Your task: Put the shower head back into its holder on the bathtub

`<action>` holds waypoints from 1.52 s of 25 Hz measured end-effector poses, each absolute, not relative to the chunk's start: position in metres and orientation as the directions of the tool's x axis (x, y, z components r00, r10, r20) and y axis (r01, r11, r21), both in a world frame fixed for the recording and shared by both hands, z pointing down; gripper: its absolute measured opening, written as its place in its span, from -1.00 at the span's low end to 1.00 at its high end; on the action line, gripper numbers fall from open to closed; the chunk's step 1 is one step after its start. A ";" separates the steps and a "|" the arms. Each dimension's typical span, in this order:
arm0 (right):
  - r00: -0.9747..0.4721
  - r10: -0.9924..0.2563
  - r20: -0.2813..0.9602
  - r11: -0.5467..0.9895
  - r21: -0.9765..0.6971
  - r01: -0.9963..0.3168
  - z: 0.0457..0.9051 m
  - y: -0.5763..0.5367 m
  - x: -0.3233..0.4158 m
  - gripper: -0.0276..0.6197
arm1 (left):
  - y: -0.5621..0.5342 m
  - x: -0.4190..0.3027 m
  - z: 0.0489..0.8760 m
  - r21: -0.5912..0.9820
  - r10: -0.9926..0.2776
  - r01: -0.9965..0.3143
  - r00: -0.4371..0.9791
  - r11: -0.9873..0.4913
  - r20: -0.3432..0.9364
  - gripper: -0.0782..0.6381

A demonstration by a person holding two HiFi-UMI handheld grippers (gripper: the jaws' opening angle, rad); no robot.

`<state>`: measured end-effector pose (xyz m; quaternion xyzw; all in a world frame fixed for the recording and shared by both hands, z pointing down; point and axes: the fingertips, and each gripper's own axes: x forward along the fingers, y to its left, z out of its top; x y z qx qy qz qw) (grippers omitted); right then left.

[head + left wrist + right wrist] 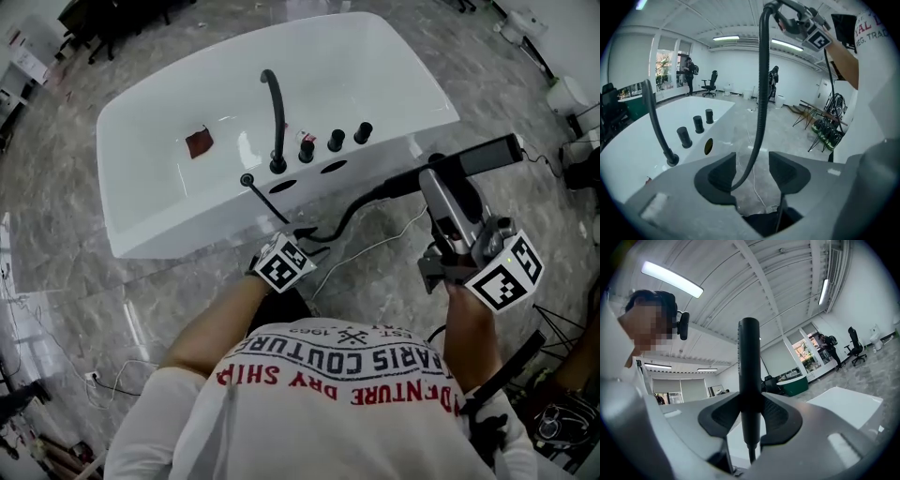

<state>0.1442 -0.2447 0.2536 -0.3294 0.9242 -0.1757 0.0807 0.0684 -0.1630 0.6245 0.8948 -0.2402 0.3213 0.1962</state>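
The black shower head (473, 157) lies level to the right of the white bathtub (178, 239), with my right gripper (437, 180) shut on its handle (749, 362). Its black hose (361, 202) sags leftward to my left gripper (300, 234), which hangs just before the tub's front rim. In the left gripper view the hose (762, 93) runs up between the jaws of my left gripper (752, 165), which stand open and apart from it. Two dark oval openings (283, 186) sit in the rim beside the black spout (276, 117) and three knobs (335, 141).
A red-brown piece (199, 142) lies inside the tub. A white cable (375, 248) trails over the marble floor near the person's feet. Folded tripods (825, 126) stand to the right, a white toilet (567, 94) farther off, and people and office chairs (710, 84) far back.
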 end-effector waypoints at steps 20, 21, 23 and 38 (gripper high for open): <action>-0.697 -0.716 -0.023 0.659 -0.352 -0.665 0.239 -0.230 0.195 -0.48 | -0.169 0.124 0.662 0.173 -0.255 -0.498 0.674 -0.850 0.693 -0.61; -0.693 -0.720 -0.023 0.654 -0.355 -0.668 0.240 -0.230 0.197 -0.48 | -0.168 0.125 0.661 0.179 -0.248 -0.494 0.678 -0.851 0.692 -0.61; -0.687 -0.726 -0.028 0.647 -0.368 -0.668 0.240 -0.231 0.200 -0.48 | -0.170 0.120 0.658 0.172 -0.256 -0.495 0.679 -0.851 0.688 -0.61; -0.716 -0.695 -0.066 0.689 -0.344 -0.637 0.222 -0.244 0.173 -0.49 | -0.199 -0.024 0.559 0.215 -0.590 -0.773 0.604 -0.596 0.536 -0.61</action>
